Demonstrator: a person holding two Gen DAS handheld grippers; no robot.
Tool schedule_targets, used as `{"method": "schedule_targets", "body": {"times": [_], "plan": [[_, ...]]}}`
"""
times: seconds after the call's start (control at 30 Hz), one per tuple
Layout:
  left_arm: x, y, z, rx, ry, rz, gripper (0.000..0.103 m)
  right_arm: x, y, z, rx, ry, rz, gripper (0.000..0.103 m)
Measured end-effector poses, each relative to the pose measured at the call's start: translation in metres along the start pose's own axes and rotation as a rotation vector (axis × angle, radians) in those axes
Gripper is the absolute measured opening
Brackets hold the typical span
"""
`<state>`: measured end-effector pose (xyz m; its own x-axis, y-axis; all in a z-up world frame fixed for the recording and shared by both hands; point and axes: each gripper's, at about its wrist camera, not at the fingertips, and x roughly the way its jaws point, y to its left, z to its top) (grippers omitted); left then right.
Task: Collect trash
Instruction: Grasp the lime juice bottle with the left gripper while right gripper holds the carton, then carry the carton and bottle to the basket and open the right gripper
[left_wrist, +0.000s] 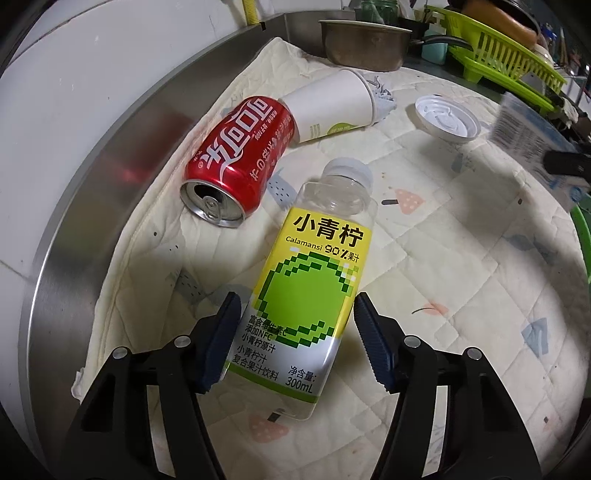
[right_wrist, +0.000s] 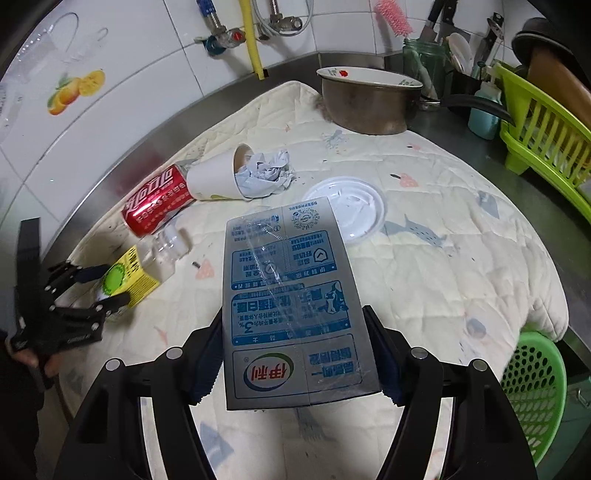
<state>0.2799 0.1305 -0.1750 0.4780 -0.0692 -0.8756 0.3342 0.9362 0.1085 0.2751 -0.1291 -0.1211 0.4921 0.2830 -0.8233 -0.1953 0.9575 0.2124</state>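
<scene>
A lime-juice bottle (left_wrist: 306, 280) with a yellow-green label lies on the quilted cloth (left_wrist: 461, 258), cap pointing away. My left gripper (left_wrist: 295, 306) straddles its lower half. The left pad touches the bottle and the right pad stands a sliver off, so it is open. My right gripper (right_wrist: 295, 321) is shut on a grey-blue milk carton (right_wrist: 291, 295), held above the cloth. A red cola can (left_wrist: 236, 155) lies on its side against a tipped paper cup (left_wrist: 332, 107) stuffed with crumpled tissue (right_wrist: 266, 171). A white plastic lid (right_wrist: 354, 206) lies flat beyond the carton.
A metal pot (right_wrist: 369, 99) stands at the back of the steel counter. A green dish rack (right_wrist: 546, 122) fills the right rear. A green perforated basket (right_wrist: 532, 391) sits below the counter's right edge. A tiled wall (right_wrist: 110, 110) curves along the left.
</scene>
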Motion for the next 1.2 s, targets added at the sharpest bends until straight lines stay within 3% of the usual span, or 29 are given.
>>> {"method": "schedule_targets", "body": {"times": [0.23,0.4,0.77,1.0,1.2], "plan": [[-0.001,-0.01,-0.005,-0.024,0.015,0.02,0.057,-0.029,-0.025,-0.027,0.038,-0.019,0.012,0.066],[-0.011,-0.02,-0.01,-0.093,0.006,0.057,0.053,-0.052,-0.061,-0.053,0.106,-0.033,-0.004,0.066],[-0.049,-0.044,-0.022,-0.206,-0.092,-0.019,0.051,-0.076,-0.193,-0.128,0.328,0.007,-0.201,0.066],[-0.08,-0.08,-0.012,-0.178,-0.17,-0.094,0.051,-0.05,-0.258,-0.172,0.433,0.11,-0.265,0.067],[-0.101,-0.13,0.004,-0.121,-0.224,-0.192,0.051,-0.025,-0.281,-0.189,0.472,0.165,-0.309,0.067]]}}
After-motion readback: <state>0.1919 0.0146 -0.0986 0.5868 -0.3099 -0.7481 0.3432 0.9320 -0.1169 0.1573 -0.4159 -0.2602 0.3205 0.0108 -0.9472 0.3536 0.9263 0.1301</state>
